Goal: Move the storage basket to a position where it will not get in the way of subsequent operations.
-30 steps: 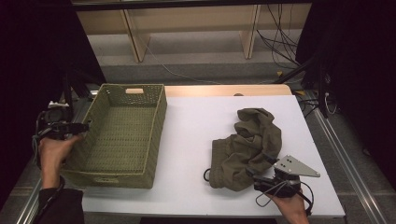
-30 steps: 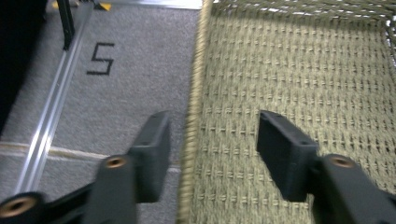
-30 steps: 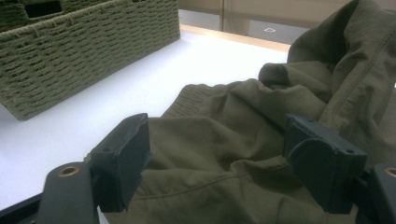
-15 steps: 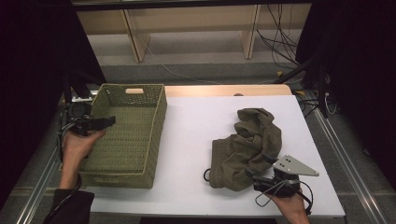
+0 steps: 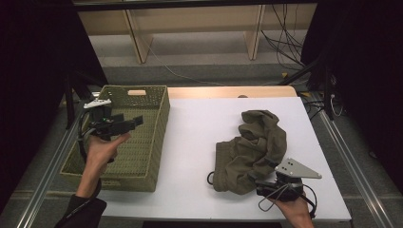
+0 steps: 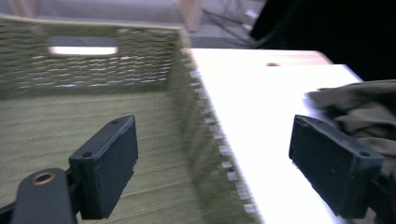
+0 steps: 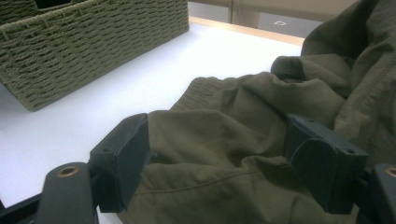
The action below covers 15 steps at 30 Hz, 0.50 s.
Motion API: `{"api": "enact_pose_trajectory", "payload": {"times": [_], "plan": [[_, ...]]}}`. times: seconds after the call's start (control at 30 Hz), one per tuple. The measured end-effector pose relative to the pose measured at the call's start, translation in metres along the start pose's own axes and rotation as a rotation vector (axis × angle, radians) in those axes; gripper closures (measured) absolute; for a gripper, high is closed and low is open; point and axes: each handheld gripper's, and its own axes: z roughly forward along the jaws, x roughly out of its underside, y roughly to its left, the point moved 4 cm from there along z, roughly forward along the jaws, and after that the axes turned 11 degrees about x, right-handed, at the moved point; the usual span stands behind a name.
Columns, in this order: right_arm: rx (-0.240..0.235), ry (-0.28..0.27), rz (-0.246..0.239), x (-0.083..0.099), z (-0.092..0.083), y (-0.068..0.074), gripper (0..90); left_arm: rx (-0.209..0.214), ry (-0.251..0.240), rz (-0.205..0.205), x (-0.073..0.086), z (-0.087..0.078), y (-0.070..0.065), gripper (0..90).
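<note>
An olive woven basket (image 5: pixel 161 114) stands on the left of the white table (image 5: pixel 199 133). My left gripper (image 5: pixel 135 121) hovers over the basket's inside and points right, toward its right wall (image 6: pixel 196 107). Its jaws have just been opening and stand wide with nothing between them (image 6: pixel 212 140). A crumpled olive garment (image 5: pixel 256 142) lies on the table's right half. My right gripper (image 5: pixel 259 185) rests at the garment's near edge, its jaws wide apart astride a fold of the cloth (image 7: pixel 217 144). The basket (image 7: pixel 93 42) also appears far left in the right gripper view.
Wooden shelf legs (image 5: pixel 135 45) and loose cables (image 5: pixel 280 38) lie on the floor beyond the table. Metal rails (image 5: pixel 347 156) run along both sides. A dark cord loop (image 5: pixel 209 178) pokes out at the garment's near left corner.
My left hand has travelled from the basket's left rim rightward and a little up, over the basket's inside, and its jaws have spread. The right hand and garment have stayed put.
</note>
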Motion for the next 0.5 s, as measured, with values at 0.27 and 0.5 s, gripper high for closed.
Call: {"api": "enact_pose_trajectory", "payload": {"times": [0.27, 0.5], "plan": [[-0.014, 0.009, -0.005, 0.001, 0.001, 0.003, 23.8, 0.100, -0.008, 0.053, 0.003, 0.012, -0.036, 14.7], [-0.029, 0.018, -0.009, 0.002, 0.003, 0.005, 23.7, 0.198, -0.002, 0.108, 0.013, 0.027, -0.066, 14.7]]}}
